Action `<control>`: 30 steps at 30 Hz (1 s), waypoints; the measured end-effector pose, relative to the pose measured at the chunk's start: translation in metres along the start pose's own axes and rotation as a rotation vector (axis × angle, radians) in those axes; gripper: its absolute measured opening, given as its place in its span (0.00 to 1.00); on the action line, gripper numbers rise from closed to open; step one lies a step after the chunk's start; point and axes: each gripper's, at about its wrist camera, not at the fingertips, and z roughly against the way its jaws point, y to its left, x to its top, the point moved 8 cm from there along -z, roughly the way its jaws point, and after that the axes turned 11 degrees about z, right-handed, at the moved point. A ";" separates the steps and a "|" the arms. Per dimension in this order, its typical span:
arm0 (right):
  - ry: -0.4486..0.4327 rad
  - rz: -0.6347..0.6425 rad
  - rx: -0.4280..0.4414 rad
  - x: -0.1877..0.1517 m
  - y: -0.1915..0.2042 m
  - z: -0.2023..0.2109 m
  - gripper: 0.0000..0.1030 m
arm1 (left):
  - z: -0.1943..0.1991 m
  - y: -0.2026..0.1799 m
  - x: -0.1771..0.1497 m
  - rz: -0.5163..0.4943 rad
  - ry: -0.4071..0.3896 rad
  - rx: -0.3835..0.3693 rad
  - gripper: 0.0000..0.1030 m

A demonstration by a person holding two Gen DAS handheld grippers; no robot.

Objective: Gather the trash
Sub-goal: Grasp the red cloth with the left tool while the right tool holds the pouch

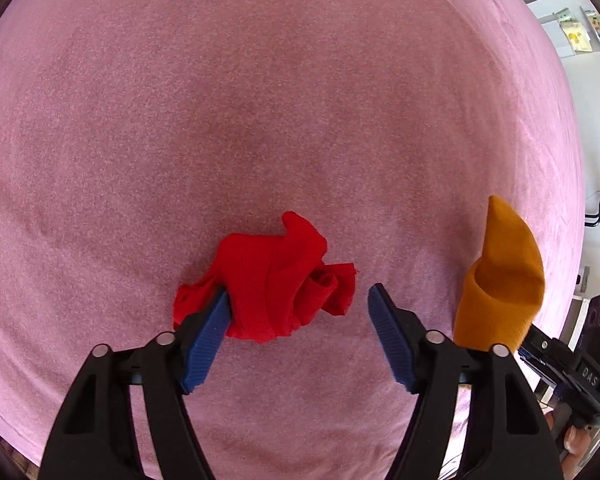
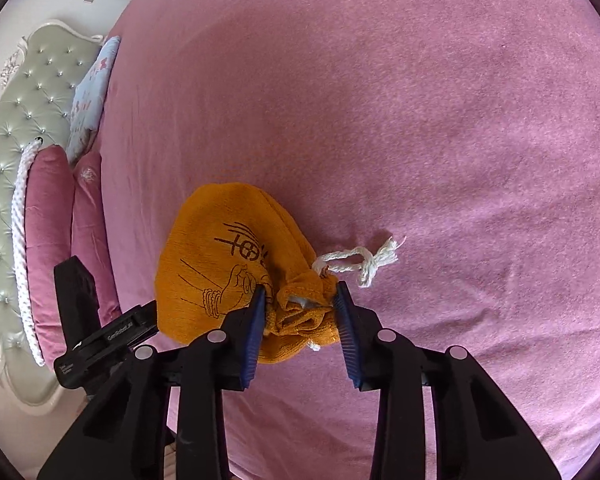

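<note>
Item: crumpled red cloth (image 1: 272, 286), lying on the pink bedsheet (image 1: 260, 100) of a bed, low and centre in the left wrist view. Left tool (image 1: 298, 330): jaws spread wide, gripping nothing; its left blue pad (image 1: 206, 344) touched or overlapped the cloth's left edge, while the right pad (image 1: 392, 340) stood apart from the cloth on bare sheet. Item: orange drawstring bag (image 2: 236, 264), printed with dark line drawing and characters, resting on the same sheet. Right tool (image 2: 302, 328): jaws partly closed around the bag's gathered mouth, both blue pads against the bunched fabric; whether the grip was firm could not be told. White drawstring cord (image 2: 360, 258), knotted with a frayed end, trailed from the bag's mouth onto the sheet to the right. In the left wrist view the bag (image 1: 500, 280) appeared at the right, pointing upward from the right tool, well apart from the red cloth. Surroundings: tufted grey-green headboard (image 2: 24, 120), pink pillows (image 2: 56, 232), a light floral pillow (image 2: 90, 92), a white braided rope (image 2: 22, 208).
</note>
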 end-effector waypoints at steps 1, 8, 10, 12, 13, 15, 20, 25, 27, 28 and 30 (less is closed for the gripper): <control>0.002 0.000 0.008 -0.002 0.003 -0.001 0.33 | -0.001 0.005 0.002 0.010 0.001 0.010 0.50; 0.015 0.000 0.047 -0.021 0.013 0.003 0.33 | 0.010 0.018 -0.002 0.031 -0.002 -0.049 0.36; 0.019 0.000 0.050 -0.030 0.014 0.006 0.33 | 0.015 0.021 -0.011 0.030 0.007 -0.072 0.36; 0.019 -0.007 0.052 -0.040 0.013 0.010 0.33 | 0.019 0.020 -0.023 0.036 0.016 -0.101 0.36; 0.017 -0.011 0.051 -0.046 0.012 0.013 0.33 | 0.020 0.019 -0.030 0.039 0.024 -0.121 0.36; 0.012 -0.025 0.045 -0.059 0.008 0.020 0.33 | 0.024 0.018 -0.046 0.041 0.032 -0.151 0.36; -0.008 -0.064 0.032 -0.095 -0.004 0.043 0.33 | 0.034 0.014 -0.092 -0.004 0.062 -0.181 0.36; -0.042 -0.107 0.016 -0.136 -0.020 0.071 0.33 | 0.041 0.002 -0.145 -0.076 0.097 -0.190 0.36; -0.064 -0.133 0.013 -0.153 -0.026 0.084 0.33 | 0.046 -0.006 -0.163 -0.103 0.110 -0.202 0.36; -0.076 -0.146 0.012 -0.161 -0.030 0.091 0.33 | 0.048 -0.009 -0.174 -0.120 0.115 -0.207 0.36; -0.102 -0.172 0.012 -0.178 -0.038 0.104 0.33 | 0.050 -0.022 -0.200 -0.154 0.124 -0.211 0.36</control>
